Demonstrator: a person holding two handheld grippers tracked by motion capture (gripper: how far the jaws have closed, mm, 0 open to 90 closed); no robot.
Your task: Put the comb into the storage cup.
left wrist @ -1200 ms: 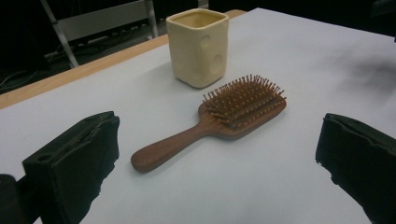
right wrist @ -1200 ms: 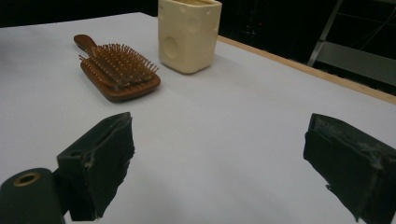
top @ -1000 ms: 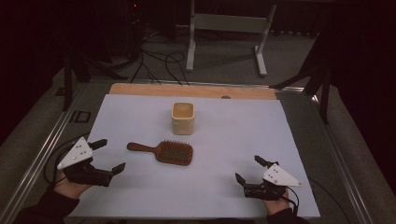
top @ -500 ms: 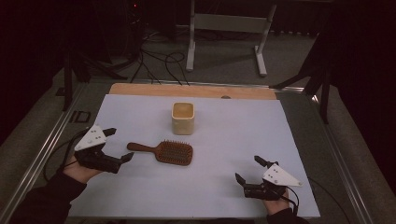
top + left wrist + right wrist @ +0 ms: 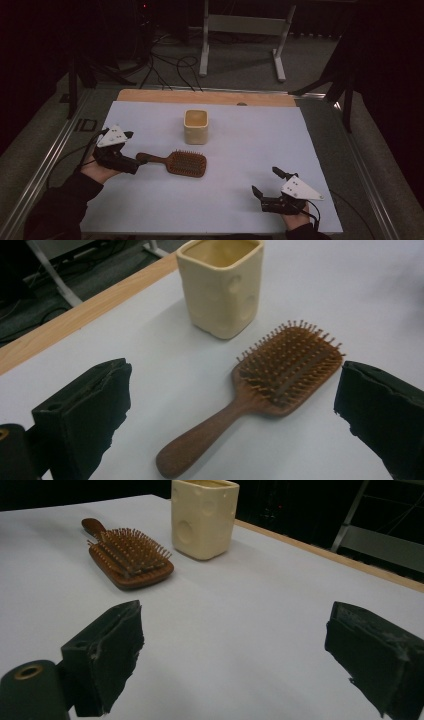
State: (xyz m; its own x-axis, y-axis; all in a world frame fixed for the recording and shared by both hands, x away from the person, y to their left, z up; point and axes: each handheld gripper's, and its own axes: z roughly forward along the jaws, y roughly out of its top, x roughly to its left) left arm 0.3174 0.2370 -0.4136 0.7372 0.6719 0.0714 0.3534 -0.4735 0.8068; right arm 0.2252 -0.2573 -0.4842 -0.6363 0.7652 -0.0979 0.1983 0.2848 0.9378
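A brown wooden hairbrush (image 5: 176, 162) lies bristles up on the white table cover, its handle pointing left. Behind it stands a cream square cup (image 5: 195, 126), upright and empty. My left gripper (image 5: 132, 151) is open at the handle's end. In the left gripper view the handle (image 5: 200, 437) runs between the two wide-apart jaws, with the brush head (image 5: 290, 365) and the cup (image 5: 222, 285) beyond; neither jaw touches it. My right gripper (image 5: 265, 181) rests open near the front right, holding nothing. In the right gripper view the brush (image 5: 130, 555) and cup (image 5: 202, 517) lie far ahead.
The white cover (image 5: 250, 135) spans the table. A wooden strip (image 5: 205, 96) runs along its far edge, and metal rails (image 5: 50, 165) line the sides. Beyond the table, a metal stand (image 5: 240, 30) and cables (image 5: 170, 65) sit on the floor.
My left gripper has moved forward and to the right, up to the end of the hairbrush handle. The right gripper, brush and cup have stayed put.
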